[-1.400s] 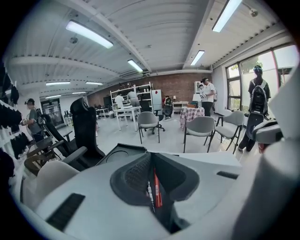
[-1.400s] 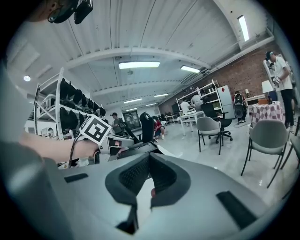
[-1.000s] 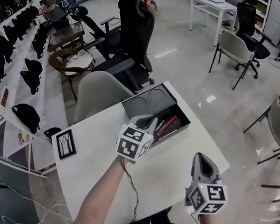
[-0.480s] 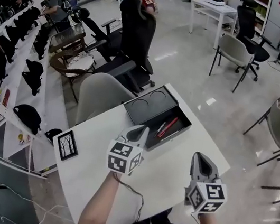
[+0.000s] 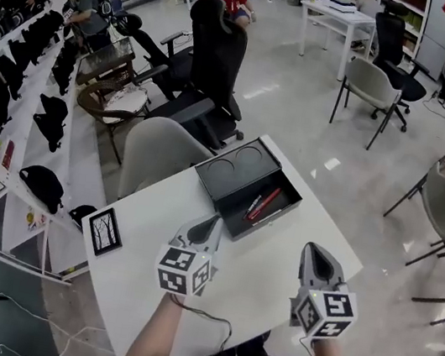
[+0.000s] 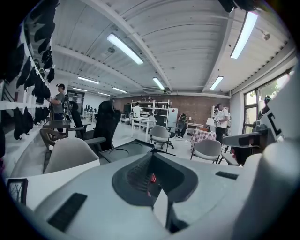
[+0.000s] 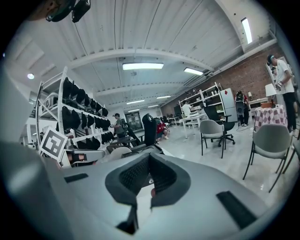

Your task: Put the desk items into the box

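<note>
"As you scan in from the table's left edge, what comes first?"

"First a small black-framed picture (image 5: 104, 230), right by that edge of the white table (image 5: 128, 277). Next comes the left gripper (image 5: 211, 220), over the middle of the table. Its jaws are pressed together with nothing between them, and its nose is aimed toward the box."

"And the box?"

"That's the black box (image 5: 233, 166) at the far edge, with its lid laid open on the tray's far-left side. In the tray lies a red pen (image 5: 266, 204), its long axis parallel to the tray's longer side, running near-left to far-right. Just beside it is a dark pen (image 5: 253, 206) on the same line. Which end of either is the tip, I cannot tell."

"And furthest right?"

"That's the right gripper (image 5: 317, 251), near the right edge and apart from the box. Its jaws are likewise closed and empty."
</note>
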`<action>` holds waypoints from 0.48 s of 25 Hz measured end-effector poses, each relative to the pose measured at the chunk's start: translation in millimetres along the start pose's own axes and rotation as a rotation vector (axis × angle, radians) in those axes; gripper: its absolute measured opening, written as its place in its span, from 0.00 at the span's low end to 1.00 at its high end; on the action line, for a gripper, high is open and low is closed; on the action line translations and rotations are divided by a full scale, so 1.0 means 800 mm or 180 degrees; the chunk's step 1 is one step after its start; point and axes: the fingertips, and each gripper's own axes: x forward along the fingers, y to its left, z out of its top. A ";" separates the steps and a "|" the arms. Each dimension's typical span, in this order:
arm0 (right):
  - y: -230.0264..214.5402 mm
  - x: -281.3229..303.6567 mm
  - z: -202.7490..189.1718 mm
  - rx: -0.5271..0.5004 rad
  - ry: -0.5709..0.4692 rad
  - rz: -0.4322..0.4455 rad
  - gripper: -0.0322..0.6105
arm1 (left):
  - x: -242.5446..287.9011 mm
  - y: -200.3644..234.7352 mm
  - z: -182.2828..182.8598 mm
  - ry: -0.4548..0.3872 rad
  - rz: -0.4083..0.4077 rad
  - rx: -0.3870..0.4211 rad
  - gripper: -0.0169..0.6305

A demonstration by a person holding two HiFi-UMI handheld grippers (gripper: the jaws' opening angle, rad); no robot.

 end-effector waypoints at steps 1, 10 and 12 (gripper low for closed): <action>0.001 0.001 -0.001 0.0001 0.0004 0.0014 0.05 | -0.003 0.000 -0.002 -0.0003 0.0014 -0.0017 0.04; 0.008 0.002 0.002 -0.0013 0.0023 0.0069 0.05 | -0.010 0.002 -0.009 -0.0030 0.0068 -0.0086 0.04; 0.010 0.004 0.000 -0.0013 0.0039 0.0088 0.05 | -0.010 0.003 -0.009 -0.0038 0.0061 -0.0099 0.04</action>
